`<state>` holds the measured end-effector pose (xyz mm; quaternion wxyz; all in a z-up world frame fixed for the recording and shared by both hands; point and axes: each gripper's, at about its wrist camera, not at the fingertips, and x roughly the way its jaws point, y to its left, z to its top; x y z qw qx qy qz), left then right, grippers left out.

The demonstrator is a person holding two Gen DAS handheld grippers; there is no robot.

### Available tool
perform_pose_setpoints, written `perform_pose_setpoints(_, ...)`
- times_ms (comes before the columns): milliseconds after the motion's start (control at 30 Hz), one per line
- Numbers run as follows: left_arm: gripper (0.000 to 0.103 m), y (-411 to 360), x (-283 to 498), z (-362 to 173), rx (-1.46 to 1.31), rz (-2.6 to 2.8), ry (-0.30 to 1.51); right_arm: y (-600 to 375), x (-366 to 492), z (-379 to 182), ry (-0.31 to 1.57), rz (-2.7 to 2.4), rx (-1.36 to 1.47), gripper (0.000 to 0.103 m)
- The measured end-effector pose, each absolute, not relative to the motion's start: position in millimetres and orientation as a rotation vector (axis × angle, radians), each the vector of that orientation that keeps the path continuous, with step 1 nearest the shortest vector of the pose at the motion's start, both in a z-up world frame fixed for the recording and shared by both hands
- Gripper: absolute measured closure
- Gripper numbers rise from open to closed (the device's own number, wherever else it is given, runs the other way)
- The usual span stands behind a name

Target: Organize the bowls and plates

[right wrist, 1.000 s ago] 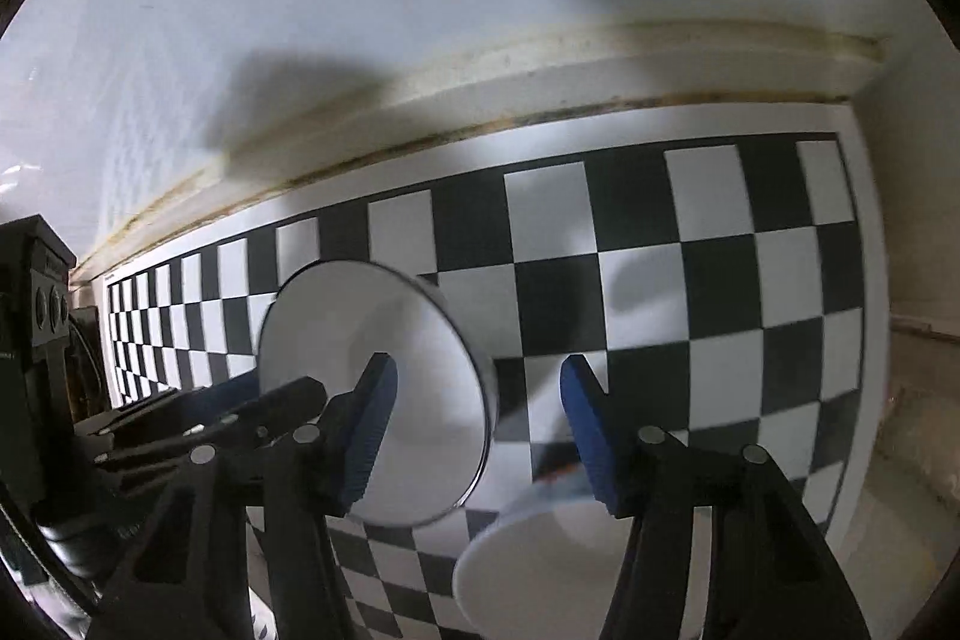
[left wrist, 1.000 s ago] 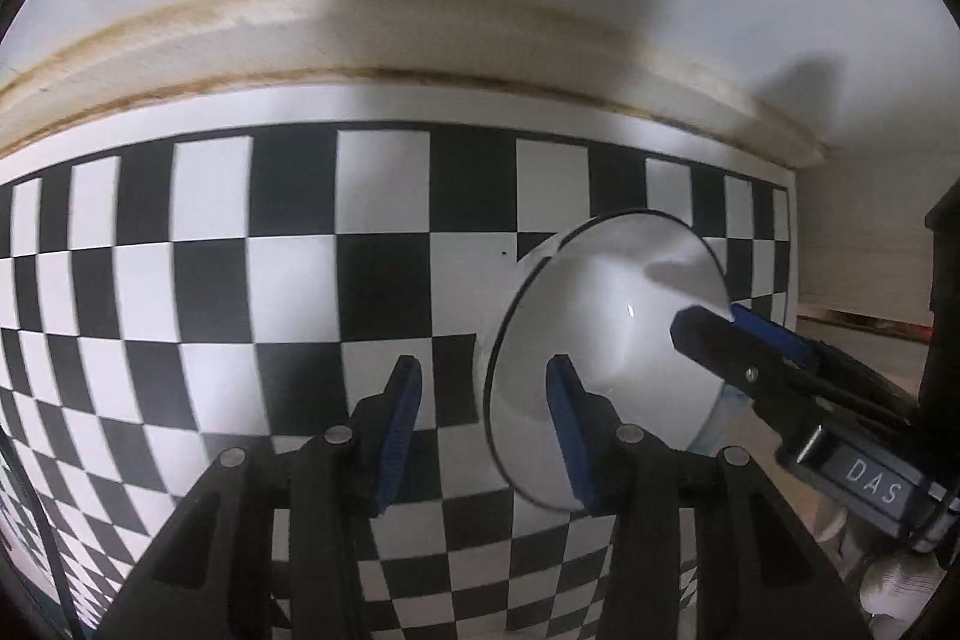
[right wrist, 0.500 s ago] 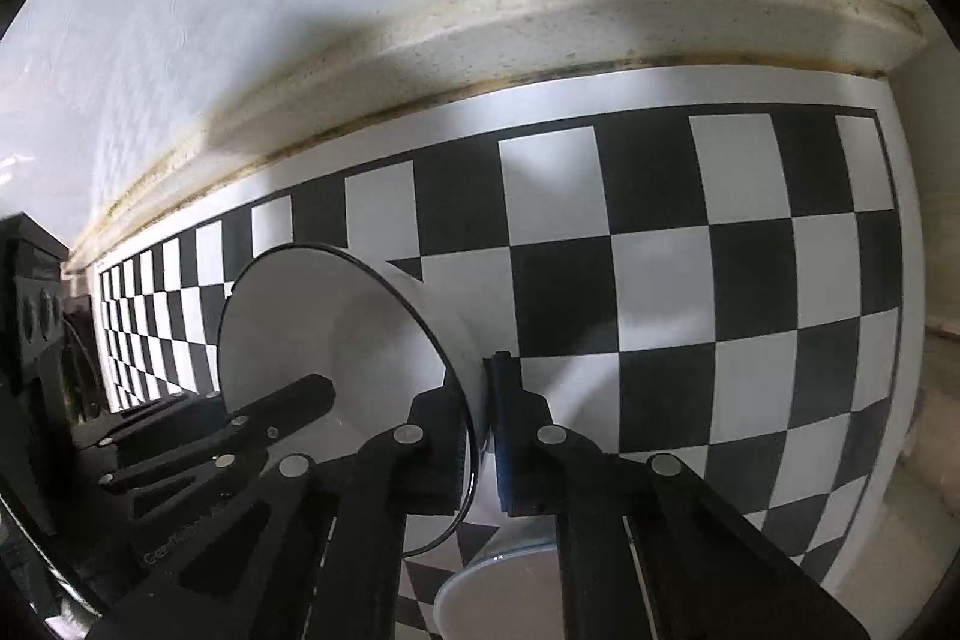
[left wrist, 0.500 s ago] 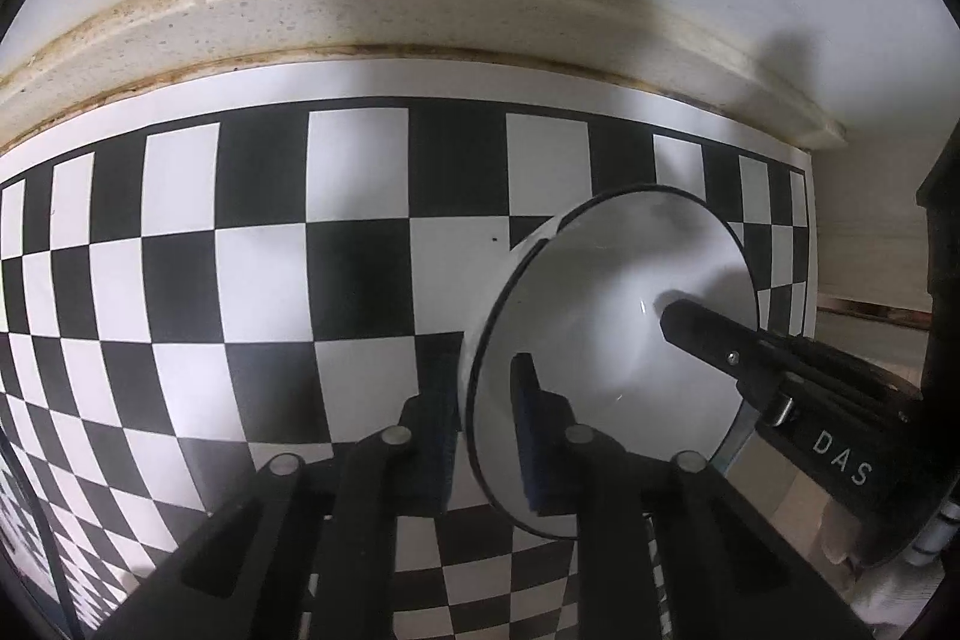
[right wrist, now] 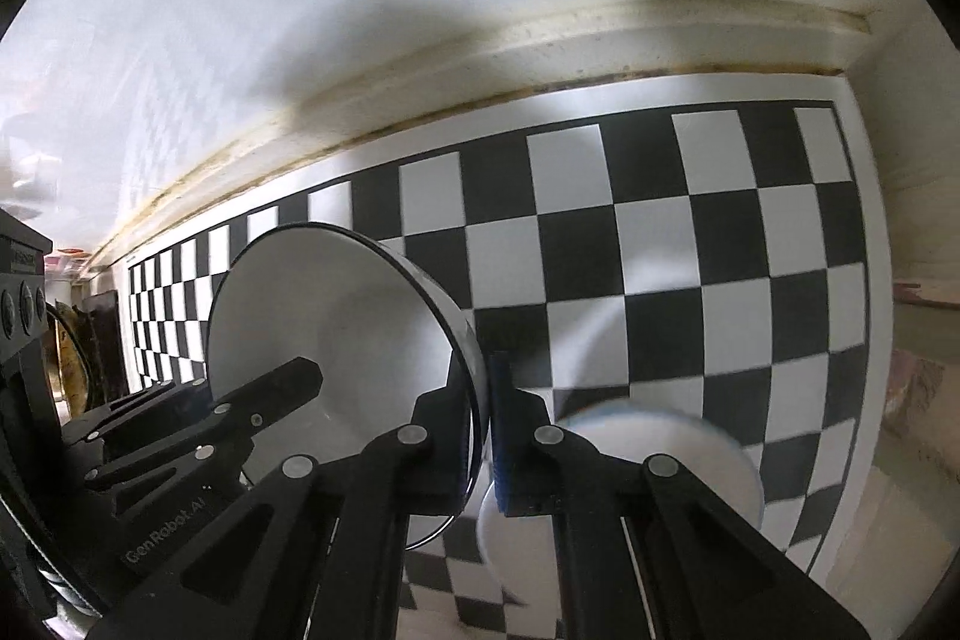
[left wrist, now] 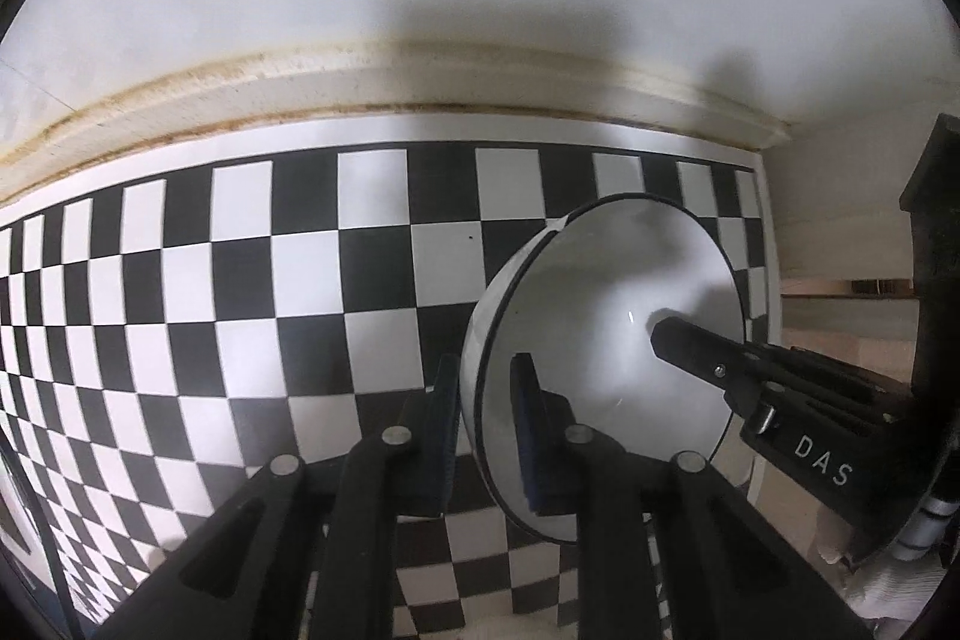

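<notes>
A white bowl with a thin black rim [left wrist: 600, 340] hangs tilted on edge above the black-and-white checkered mat [left wrist: 240, 310]. My left gripper [left wrist: 483, 430] is shut on its rim, one blue pad inside and one outside. In the right wrist view the same bowl [right wrist: 336, 328] faces left, and my right gripper [right wrist: 483, 436] is shut on the opposite side of the rim. The left gripper's fingers [right wrist: 288, 382] reach into the bowl from the lower left. A second white dish with a pale blue rim [right wrist: 690, 454] lies blurred on the mat under my right finger.
A cream ledge [left wrist: 420, 76] runs along the white wall behind the mat. A black appliance [right wrist: 24, 316] stands at the far left of the right wrist view. The mat ends at the right on a pale counter [left wrist: 840, 316]. A white cloth [left wrist: 888, 580] lies nearby.
Both grippers went from open around the bowl's rim to shut on it. The bowl has since risen off the mat with them, and the mat looks farther away.
</notes>
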<state>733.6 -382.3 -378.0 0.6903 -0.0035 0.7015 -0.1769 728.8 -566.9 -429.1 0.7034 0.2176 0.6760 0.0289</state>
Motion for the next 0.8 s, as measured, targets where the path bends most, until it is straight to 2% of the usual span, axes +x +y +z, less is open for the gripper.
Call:
perform_pose_setpoints(567,0.089,-342.2,645.2,-295.3,0.026,-0.486,1.497,-538.3,617.7,-332.2,1.404,0.077,0.526,0.096)
perform_pose_setpoints(800,0.089,-317.1,600.5,-293.3,0.050,-0.510,1.510,-509.8,557.5,-329.6,1.406,0.097,0.527,0.096)
